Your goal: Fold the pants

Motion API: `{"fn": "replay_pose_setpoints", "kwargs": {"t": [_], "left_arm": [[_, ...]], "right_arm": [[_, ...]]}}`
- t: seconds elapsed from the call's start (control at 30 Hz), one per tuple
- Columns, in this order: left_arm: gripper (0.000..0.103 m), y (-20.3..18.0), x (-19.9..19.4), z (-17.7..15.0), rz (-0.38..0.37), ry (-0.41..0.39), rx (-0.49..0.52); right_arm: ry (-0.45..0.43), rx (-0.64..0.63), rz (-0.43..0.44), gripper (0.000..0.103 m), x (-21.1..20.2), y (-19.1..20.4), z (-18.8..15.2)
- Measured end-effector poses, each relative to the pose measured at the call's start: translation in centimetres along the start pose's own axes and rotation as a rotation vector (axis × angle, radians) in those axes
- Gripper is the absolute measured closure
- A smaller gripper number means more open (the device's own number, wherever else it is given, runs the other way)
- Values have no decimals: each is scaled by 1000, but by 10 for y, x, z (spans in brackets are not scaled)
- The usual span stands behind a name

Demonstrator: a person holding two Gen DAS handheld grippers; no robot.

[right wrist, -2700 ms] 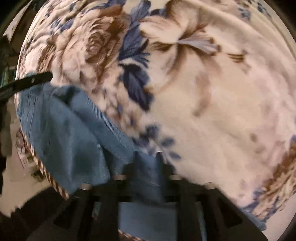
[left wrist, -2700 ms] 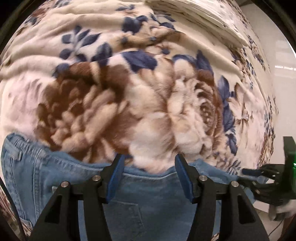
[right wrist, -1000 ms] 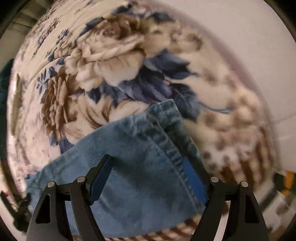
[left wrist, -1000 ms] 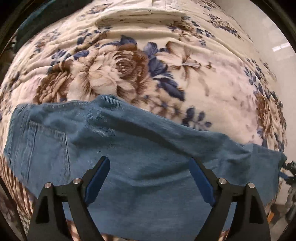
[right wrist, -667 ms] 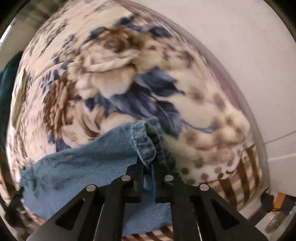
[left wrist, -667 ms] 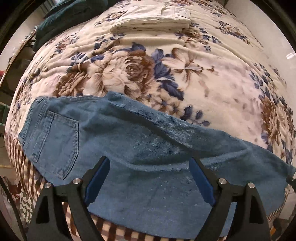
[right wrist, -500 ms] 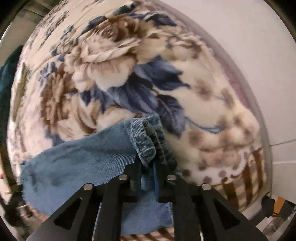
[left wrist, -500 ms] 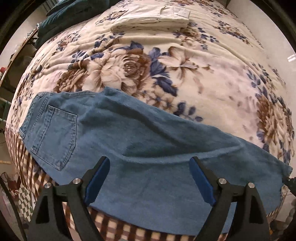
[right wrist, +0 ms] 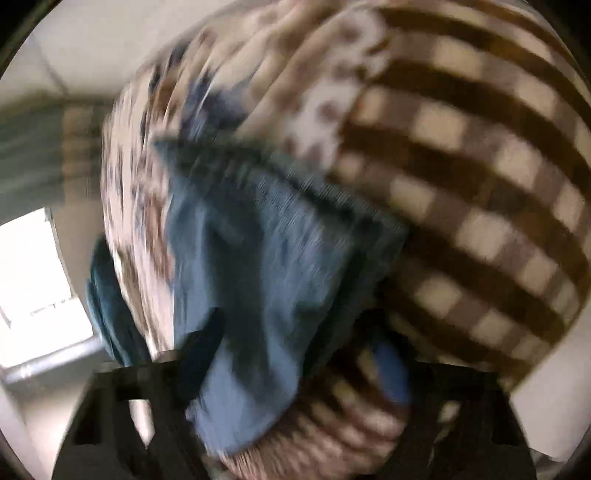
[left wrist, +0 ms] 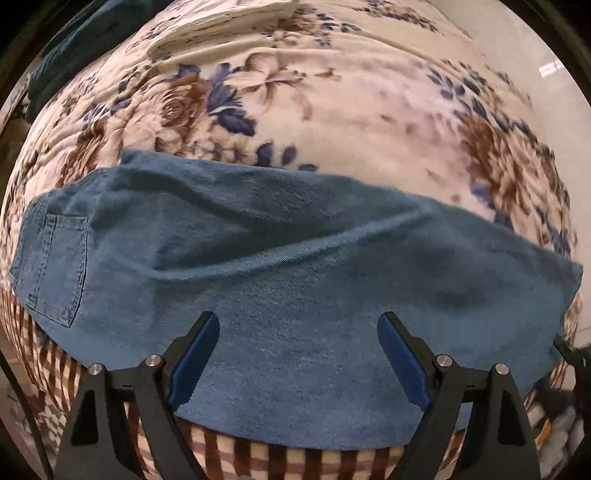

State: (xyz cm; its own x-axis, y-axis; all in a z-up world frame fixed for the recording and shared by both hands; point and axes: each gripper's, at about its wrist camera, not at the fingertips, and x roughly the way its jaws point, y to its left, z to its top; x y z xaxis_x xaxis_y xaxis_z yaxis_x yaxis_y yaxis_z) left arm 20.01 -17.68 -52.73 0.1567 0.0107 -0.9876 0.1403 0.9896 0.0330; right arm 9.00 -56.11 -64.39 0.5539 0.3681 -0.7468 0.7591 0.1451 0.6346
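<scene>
Blue jeans (left wrist: 295, 258) lie flat across the front edge of the bed, with the back pocket (left wrist: 59, 266) at the left and the leg end at the right. My left gripper (left wrist: 299, 354) hangs open above the middle of the leg, pointing down, with nothing between its blue pads (left wrist: 195, 354). The right wrist view is heavily blurred. There the leg end of the jeans (right wrist: 258, 258) hangs over the bed's edge, between the jaws of my right gripper (right wrist: 299, 354). Those jaws are opening and stand apart, and the pads do not visibly press on the denim.
A floral blanket (left wrist: 332, 110) covers the bed, and its brown checked border (right wrist: 480, 184) drops over the front edge. A folded cream cloth (left wrist: 221, 22) and a dark teal cloth (left wrist: 74, 48) lie at the far side. Pale floor shows beyond the bed.
The right gripper shut on the leg hem, then rolled and swung down past the bed's edge, where its jaws now stand apart. The left gripper slid along the jeans, still open.
</scene>
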Motion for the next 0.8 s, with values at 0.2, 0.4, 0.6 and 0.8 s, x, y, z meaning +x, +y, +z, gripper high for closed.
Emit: {"fn": "replay_pose_setpoints", "kwargs": {"t": [0.2,0.4,0.6,0.8], "left_arm": [[16,-2,1,-3,22,10,39],[16,4,0,-1,11,8,14],[16,7,11,1,-10,31,-10],[16,10,8,4,-50,27,16]], "right_arm": [[-149,35,-128,91,-17,-1,-21],[-19,120,186,48,7,-27,-9],[-50,7,193,52,32,-5,-3],[-175,-44,164,90,0,27,-34]]}}
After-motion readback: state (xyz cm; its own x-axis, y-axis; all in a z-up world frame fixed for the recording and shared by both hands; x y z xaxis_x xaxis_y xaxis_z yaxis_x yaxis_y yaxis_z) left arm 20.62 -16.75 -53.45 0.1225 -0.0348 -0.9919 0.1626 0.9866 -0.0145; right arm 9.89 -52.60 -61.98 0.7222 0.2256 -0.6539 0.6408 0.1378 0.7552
